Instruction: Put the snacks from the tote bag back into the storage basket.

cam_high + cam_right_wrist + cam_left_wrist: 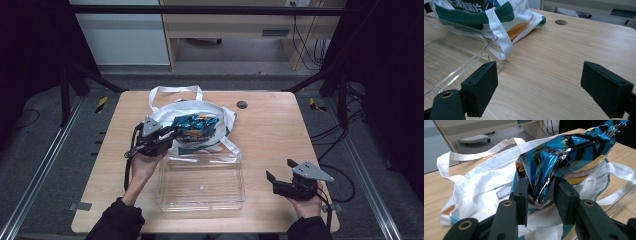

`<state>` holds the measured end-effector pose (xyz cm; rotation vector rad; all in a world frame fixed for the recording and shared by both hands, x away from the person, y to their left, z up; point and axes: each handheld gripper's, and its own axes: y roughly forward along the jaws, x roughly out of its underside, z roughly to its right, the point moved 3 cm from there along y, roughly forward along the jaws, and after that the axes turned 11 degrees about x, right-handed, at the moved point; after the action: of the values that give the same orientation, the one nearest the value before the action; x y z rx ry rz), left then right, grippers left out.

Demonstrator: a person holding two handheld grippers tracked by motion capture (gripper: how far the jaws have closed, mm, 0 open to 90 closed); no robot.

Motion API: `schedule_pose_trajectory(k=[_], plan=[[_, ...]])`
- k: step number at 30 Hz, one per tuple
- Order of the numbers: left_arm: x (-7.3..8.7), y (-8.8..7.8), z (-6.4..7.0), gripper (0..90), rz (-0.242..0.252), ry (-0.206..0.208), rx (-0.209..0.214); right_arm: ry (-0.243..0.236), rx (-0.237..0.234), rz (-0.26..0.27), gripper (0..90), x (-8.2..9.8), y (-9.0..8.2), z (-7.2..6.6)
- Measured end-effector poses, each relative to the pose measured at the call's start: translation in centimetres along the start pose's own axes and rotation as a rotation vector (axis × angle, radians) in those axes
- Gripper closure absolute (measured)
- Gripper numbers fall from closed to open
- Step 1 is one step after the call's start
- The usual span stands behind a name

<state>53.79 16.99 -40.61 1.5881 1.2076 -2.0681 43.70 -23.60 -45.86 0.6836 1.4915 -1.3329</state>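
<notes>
A shiny blue snack bag (196, 126) lies in the mouth of a white cloth tote bag (165, 112) at the middle of the wooden table. My left gripper (172, 134) reaches in from the left, and its pads press on the crumpled end of the snack bag (564, 157). In the left gripper view the foil is pinched between the two black pads of that gripper (540, 195), above the tote bag (486, 182). My right gripper (279, 168) rests low at the front right, open, with bare wood between its jaws (539, 82).
A clear plastic box (200, 200) stands empty just in front of the tote, its corner (454, 72) near my right gripper's left jaw. One tote strap drapes over the box rim. A dark round hole (242, 104) sits in the tabletop behind the tote.
</notes>
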Motion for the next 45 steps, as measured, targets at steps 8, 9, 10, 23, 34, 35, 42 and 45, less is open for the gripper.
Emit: schedule_pose_trajectory(k=[8, 9, 10, 23, 34, 35, 42, 45], plan=[[-0.2, 0.2, 0.0, 62.0, 0.021, -0.012, 0.016, 0.001, 0.002, -0.003, 14.5, 0.0, 0.1, 0.1], [-0.3, 0.2, 0.0, 61.5, 0.028, -0.013, 0.020, 0.001, 0.002, -0.003, 14.5, 0.0, 0.1, 0.1], [-0.4, 0.1, 0.0, 60.7, 0.033, -0.012, 0.022, 0.001, 0.002, -0.003, 14.5, 0.0, 0.0, 0.1], [-0.5, 0.5, 0.0, 74.0, 0.030, -0.038, 0.031, 0.000, 0.000, -0.005, 14.7, 0.0, 0.0, 0.1], [-0.2, 0.2, 0.1, 87.8, 0.024, -0.044, 0.057, 0.001, -0.001, -0.003, 14.9, 0.0, 0.0, 0.0], [-0.2, 0.2, 0.3, 87.9, 0.025, -0.043, 0.059, 0.001, -0.001, -0.004, 15.0, 0.0, -0.1, 0.0], [-0.3, -0.1, 1.1, 83.2, 0.039, 0.000, 0.043, 0.002, -0.001, -0.003, 15.1, 0.0, -0.1, 0.1], [-0.6, -0.3, 1.1, 69.5, 0.066, 0.005, 0.046, 0.001, 0.000, -0.004, 15.1, 0.0, -0.1, 0.1]])
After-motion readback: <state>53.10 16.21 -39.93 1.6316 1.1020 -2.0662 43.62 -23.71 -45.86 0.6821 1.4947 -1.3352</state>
